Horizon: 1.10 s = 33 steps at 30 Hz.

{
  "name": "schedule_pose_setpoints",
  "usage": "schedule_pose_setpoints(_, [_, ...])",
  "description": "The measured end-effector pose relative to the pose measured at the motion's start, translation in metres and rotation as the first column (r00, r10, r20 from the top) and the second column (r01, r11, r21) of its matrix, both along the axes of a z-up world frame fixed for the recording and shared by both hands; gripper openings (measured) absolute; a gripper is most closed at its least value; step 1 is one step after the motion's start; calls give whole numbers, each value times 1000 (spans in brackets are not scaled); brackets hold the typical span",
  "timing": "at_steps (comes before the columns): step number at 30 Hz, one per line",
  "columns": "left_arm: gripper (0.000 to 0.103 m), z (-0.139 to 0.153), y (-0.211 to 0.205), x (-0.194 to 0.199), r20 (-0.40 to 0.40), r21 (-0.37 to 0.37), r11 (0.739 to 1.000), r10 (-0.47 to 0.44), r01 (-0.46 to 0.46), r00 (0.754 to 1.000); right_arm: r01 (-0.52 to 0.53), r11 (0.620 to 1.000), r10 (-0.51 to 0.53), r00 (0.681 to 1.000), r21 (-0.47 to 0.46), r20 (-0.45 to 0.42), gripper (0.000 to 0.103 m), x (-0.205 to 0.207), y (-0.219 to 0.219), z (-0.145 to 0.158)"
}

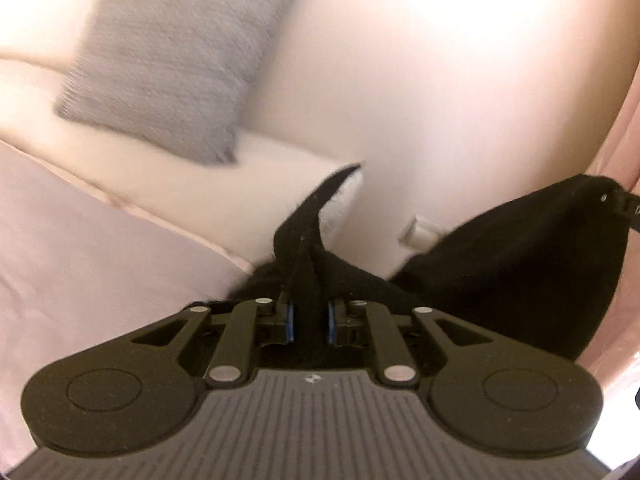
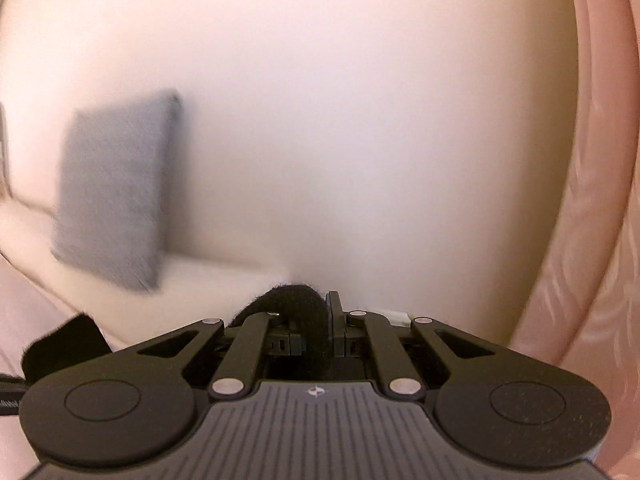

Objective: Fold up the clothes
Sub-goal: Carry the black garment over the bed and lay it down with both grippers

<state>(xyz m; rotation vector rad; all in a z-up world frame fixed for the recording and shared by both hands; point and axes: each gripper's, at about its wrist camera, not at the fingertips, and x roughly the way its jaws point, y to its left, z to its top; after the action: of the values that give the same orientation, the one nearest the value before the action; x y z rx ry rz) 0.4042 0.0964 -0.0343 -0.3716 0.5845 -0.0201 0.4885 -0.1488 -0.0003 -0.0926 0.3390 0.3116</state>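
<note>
1. Left wrist view: your left gripper (image 1: 310,320) has its jaws clenched on a fold of the black garment (image 1: 520,272). A narrow strip of the cloth stands up from between the blue pads and curls to a point above them.
2. From that pinch the garment runs off to the right in the same view, hanging as a broad dark sheet whose far upper corner is caught by your right gripper (image 1: 628,208), just visible at the frame's right edge.
3. Right wrist view: your right gripper (image 2: 316,340) is likewise clamped on the black garment (image 2: 296,304), with a rounded hump of fuzzy cloth bulging up over the left jaw. Another piece of the same cloth shows at the lower left of that view.
4. Behind the garment lies a bed with a pink sheet (image 1: 100,260), and a white pillow (image 1: 240,192) sits at its head.
5. A grey knitted cushion (image 1: 180,60) leans against the pale wall (image 1: 440,100), resting on the white pillow.
6. A pink curtain (image 2: 600,240) hangs along the right side of the right wrist view.
7. Both views are blurred in the background, so finer detail on the wall cannot be told.
</note>
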Motion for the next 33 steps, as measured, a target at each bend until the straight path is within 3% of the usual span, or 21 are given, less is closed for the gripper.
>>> schedule_pose_setpoints(4, [11, 31, 46, -76, 88, 2, 994, 105, -106, 991, -114, 991, 105, 987, 69, 118, 8, -46, 33, 44])
schedule_pose_setpoints(7, [11, 58, 80, -139, 159, 21, 976, 211, -217, 964, -241, 964, 219, 958, 110, 186, 8, -86, 66, 72])
schedule_pose_setpoints(10, [11, 86, 115, -201, 224, 55, 934, 332, -352, 916, -379, 913, 341, 912, 148, 228, 8, -128, 104, 95])
schedule_pose_setpoints(12, [11, 104, 140, -251, 263, 90, 880, 431, -466, 863, -476, 860, 431, 871, 185, 234, 8, -154, 131, 106])
schedule_pose_setpoints(15, [11, 133, 170, -330, 319, 138, 756, 578, -640, 751, -603, 758, 558, 797, 250, 230, 8, -192, 167, 117])
schedule_pose_setpoints(18, [11, 150, 193, -402, 360, 170, 593, 706, -787, 609, -706, 644, 673, 706, 295, 220, 8, -235, 193, 128])
schedule_pose_setpoints(20, [11, 153, 199, -451, 355, 179, 472, 787, -863, 505, -778, 553, 767, 615, 298, 181, 8, -264, 210, 129])
schedule_pose_setpoints(22, [11, 147, 197, -497, 327, 195, 358, 854, -913, 404, -850, 460, 866, 493, 257, 80, 9, -294, 227, 116])
schedule_pose_setpoints(25, [14, 109, 179, -556, 190, 207, 217, 948, -954, 257, -927, 329, 939, 302, 180, -165, 10, -333, 255, 76])
schedule_pose_setpoints(29, [26, 20, 147, -621, -122, 168, 55, 992, -984, 34, -987, 141, 843, 76, 83, -532, 17, -374, 285, 0])
schedule_pose_setpoints(31, [26, -28, 124, -641, -281, 141, -22, 958, -990, -61, -994, 81, 786, 15, 79, -618, 22, -387, 284, -25])
schedule_pose_setpoints(32, [26, -44, 109, -644, -324, 135, -39, 943, -990, -81, -994, 73, 765, 2, 83, -644, 25, -391, 283, -33])
schedule_pose_setpoints(33, [26, -55, 97, -649, -353, 132, -40, 932, -990, -84, -994, 64, 748, -11, 89, -664, 27, -395, 281, -38])
